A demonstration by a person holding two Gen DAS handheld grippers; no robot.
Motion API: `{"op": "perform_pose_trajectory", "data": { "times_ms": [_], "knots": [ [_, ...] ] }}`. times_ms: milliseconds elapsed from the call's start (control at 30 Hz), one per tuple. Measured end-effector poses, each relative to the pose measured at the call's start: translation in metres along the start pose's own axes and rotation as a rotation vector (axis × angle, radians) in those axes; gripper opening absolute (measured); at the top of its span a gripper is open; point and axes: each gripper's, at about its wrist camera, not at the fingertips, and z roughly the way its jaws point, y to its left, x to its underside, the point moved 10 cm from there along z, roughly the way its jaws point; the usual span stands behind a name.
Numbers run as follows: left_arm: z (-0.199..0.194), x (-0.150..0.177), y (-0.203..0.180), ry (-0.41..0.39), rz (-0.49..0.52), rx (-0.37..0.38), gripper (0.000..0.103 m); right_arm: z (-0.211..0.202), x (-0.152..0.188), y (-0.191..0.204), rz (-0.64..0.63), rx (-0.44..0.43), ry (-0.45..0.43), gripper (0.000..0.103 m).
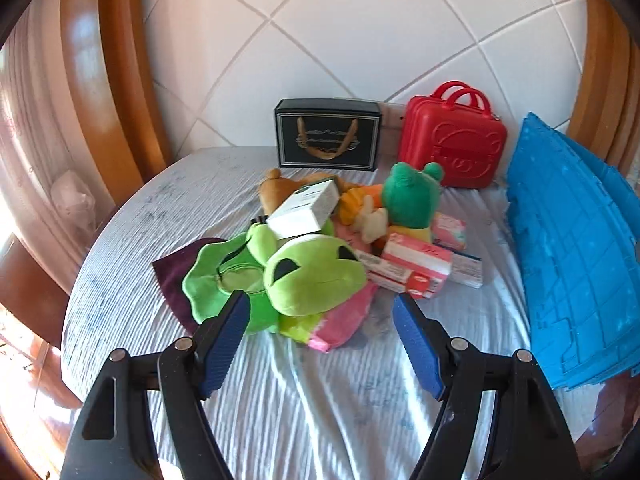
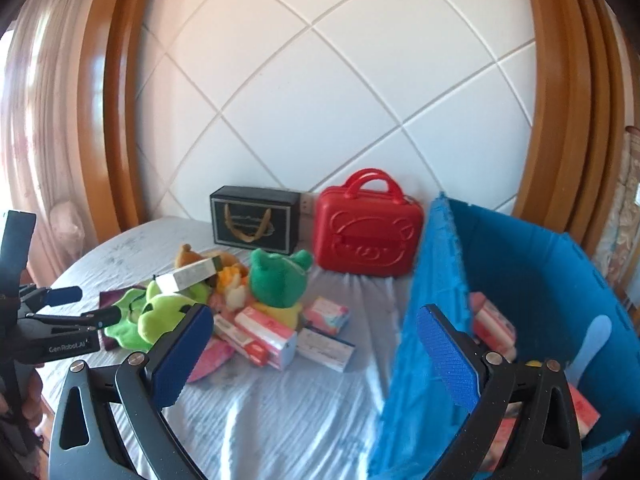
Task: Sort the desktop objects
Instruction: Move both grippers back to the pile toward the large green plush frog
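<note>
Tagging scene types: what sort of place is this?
Likely a room at home: a cloth-covered table against a padded white wall panel with wooden trim, a curtain at the left, plush toys piled up.

Bare tabletop (image 1: 304,400) lies open before the toy pile (image 1: 316,248); the blue crate (image 1: 572,248) walls off the right, black box (image 1: 328,134) and red case (image 1: 452,144) block the back.

Red case (image 1: 452,144), blue crate (image 1: 572,248)
</note>
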Motion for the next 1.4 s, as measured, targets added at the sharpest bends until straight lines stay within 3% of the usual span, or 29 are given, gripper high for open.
{"op": "perform_pose_trajectory", "data": {
  "times_ms": [233, 367, 533, 667, 900, 1033, 1100, 1200, 1267, 1400],
  "knots": [
    [0.047, 0.010, 0.095, 0.062, -0.023, -0.034, 0.073, 0.068, 0.020, 0.094, -0.010, -0.064, 0.141, 0.103],
    [0.090, 0.016, 0.129, 0.112, 0.004, -0.033, 0.073, 0.110, 0.036, 0.146, -0.006, -0.084, 0.211, 0.103],
    [0.137, 0.026, 0.153, 0.166, 0.031, -0.005, 0.073, 0.163, 0.056, 0.194, 0.040, -0.079, 0.305, 0.103],
    [0.162, 0.032, 0.159, 0.190, 0.024, 0.045, 0.073, 0.199, 0.070, 0.225, 0.052, -0.078, 0.365, 0.103],
    [0.198, 0.032, 0.166, 0.226, 0.012, 0.062, 0.073, 0.259, 0.099, 0.267, 0.038, -0.067, 0.452, 0.103],
    [0.207, 0.032, 0.166, 0.239, 0.009, 0.073, 0.073, 0.269, 0.118, 0.250, -0.029, 0.046, 0.458, 0.103],
    [0.207, 0.028, 0.159, 0.237, 0.019, 0.086, 0.073, 0.266, 0.129, 0.227, 0.036, 0.029, 0.473, 0.103],
    [0.202, 0.014, 0.138, 0.211, 0.042, 0.121, 0.073, 0.261, 0.153, 0.177, 0.087, 0.093, 0.521, 0.103],
    [0.197, 0.002, 0.116, 0.186, 0.061, 0.166, 0.073, 0.260, 0.162, 0.161, 0.127, 0.064, 0.543, 0.103],
    [0.204, -0.012, 0.080, 0.163, 0.138, 0.160, 0.073, 0.257, 0.161, 0.140, 0.089, 0.117, 0.528, 0.103]
  ]
}}
